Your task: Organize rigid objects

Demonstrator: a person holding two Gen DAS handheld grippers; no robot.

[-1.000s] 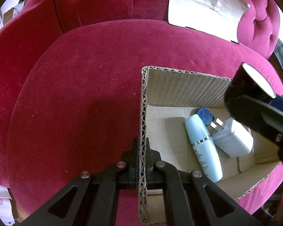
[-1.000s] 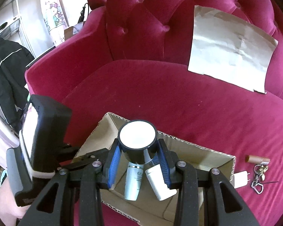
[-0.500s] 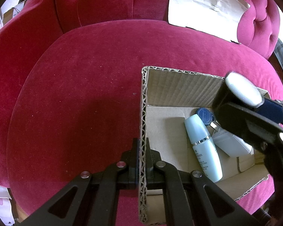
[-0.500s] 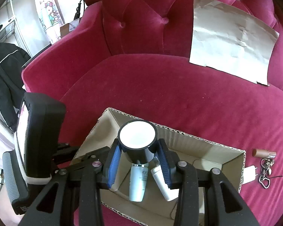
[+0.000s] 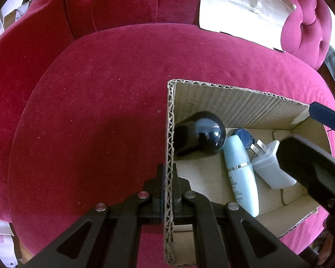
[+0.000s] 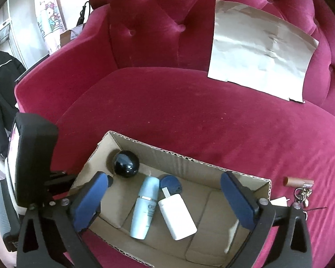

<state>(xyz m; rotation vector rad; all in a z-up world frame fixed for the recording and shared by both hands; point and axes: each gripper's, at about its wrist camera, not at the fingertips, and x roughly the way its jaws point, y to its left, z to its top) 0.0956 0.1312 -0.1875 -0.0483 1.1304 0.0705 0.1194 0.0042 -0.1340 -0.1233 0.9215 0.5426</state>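
A cardboard box [image 6: 191,167] sits open on the seat of a red velvet sofa [image 6: 189,111]; the left gripper [image 5: 168,186] is clamped on the box's left wall, one finger inside and one outside; the right gripper [image 6: 167,197] hangs above the box with its blue-padded fingers [image 6: 89,198] spread wide and holding nothing. Inside the box, a glossy black jar [image 6: 125,164] lies on its side in the far left corner, against the left wall; a pale blue bottle [image 6: 144,207] lies near the middle of the floor; a white charger [image 6: 177,214] lies just beside it; a dark blue round lid [image 6: 169,181] rests at the far wall behind them. On the seat just past the box's right wall lie a brown tube [image 6: 298,181] and a bunch of keys [image 6: 302,197]; a creased sheet of paper [image 6: 261,51] leans against the sofa's backrest.
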